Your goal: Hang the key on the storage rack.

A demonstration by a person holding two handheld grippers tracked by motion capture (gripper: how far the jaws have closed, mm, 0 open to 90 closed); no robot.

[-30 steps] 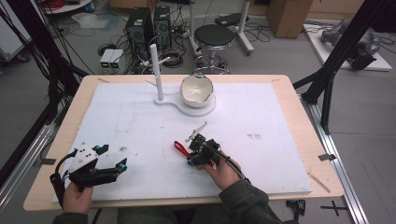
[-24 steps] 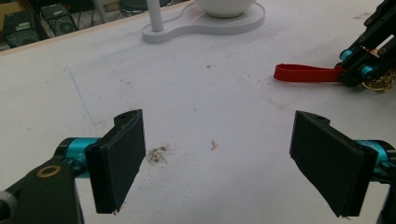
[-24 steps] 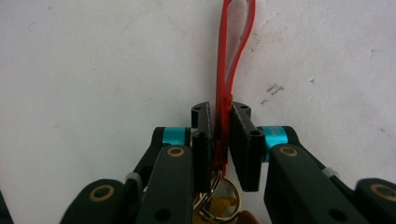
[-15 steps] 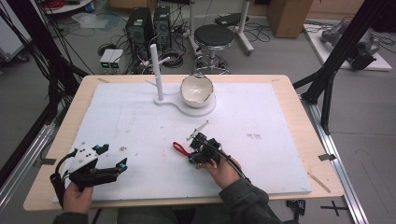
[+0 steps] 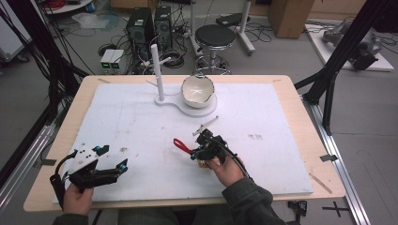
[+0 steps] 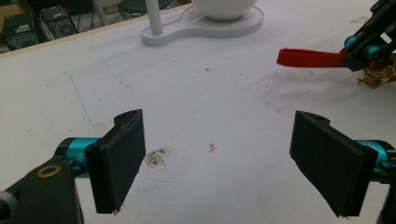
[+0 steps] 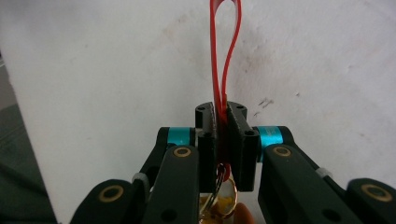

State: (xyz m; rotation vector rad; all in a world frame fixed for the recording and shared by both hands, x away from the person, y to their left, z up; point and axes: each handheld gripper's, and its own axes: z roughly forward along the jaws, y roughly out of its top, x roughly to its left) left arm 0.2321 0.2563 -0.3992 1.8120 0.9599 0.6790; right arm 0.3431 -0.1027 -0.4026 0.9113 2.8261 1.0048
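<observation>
right gripper (image 5: 196, 151): jaws have just closed, now clamped on red strap loop (image 7: 223, 56) of keyring (image 7: 225, 186), low over white mat (image 5: 141, 126) | left gripper (image 6: 229, 163): jaws wide, nothing between | judgement: grasp secured, lift toward white peg stand (image 5: 162, 89) plausible next

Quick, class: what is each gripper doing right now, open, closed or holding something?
Left gripper: open, holding nothing, jaws wide apart above the white mat.
Right gripper: closed on the red strap loop.

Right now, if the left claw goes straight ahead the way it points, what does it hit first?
Probably the red strap held in the right claw. Before that it's bare white mat; the left claw stands open. Depth is unclear.
</observation>
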